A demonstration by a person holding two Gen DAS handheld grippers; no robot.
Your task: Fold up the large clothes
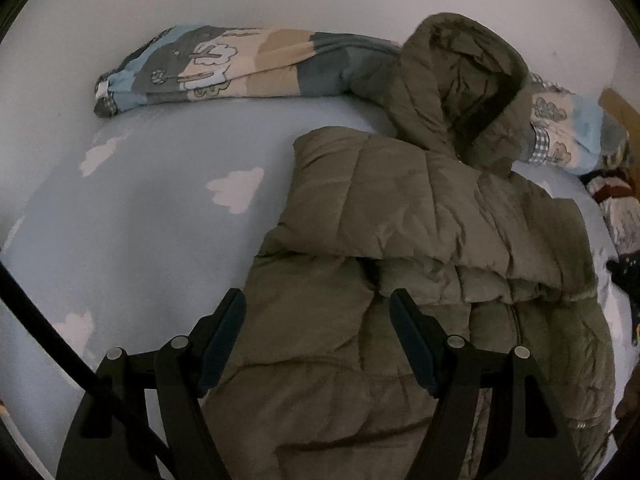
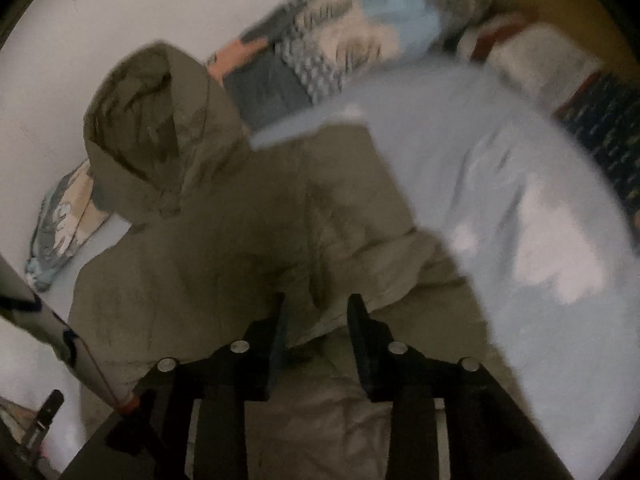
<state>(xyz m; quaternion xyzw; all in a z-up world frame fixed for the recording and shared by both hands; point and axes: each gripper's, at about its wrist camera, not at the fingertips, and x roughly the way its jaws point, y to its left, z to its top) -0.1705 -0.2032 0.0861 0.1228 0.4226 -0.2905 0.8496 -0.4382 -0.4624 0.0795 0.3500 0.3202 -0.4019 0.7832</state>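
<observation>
One olive puffer jacket (image 1: 420,240) (hood up against the wall) lies on the cloud-print sheet (image 1: 160,220), one patchwork quilt (image 1: 224,64) behind; left gripper (image 1: 318,312) and right gripper (image 2: 316,312) hover released.

Your left hand-held gripper (image 1: 318,306) is matte black, with two angular fingers (image 1: 224,332) faced in dark blue pads. Round silver screw heads (image 1: 179,342) sit on its linkage joints, and a black cable (image 1: 48,320) crosses its left side. Your right hand-held gripper (image 2: 316,312) matches: black fingers (image 2: 366,340), silver screws (image 2: 239,346), dark pads.
</observation>
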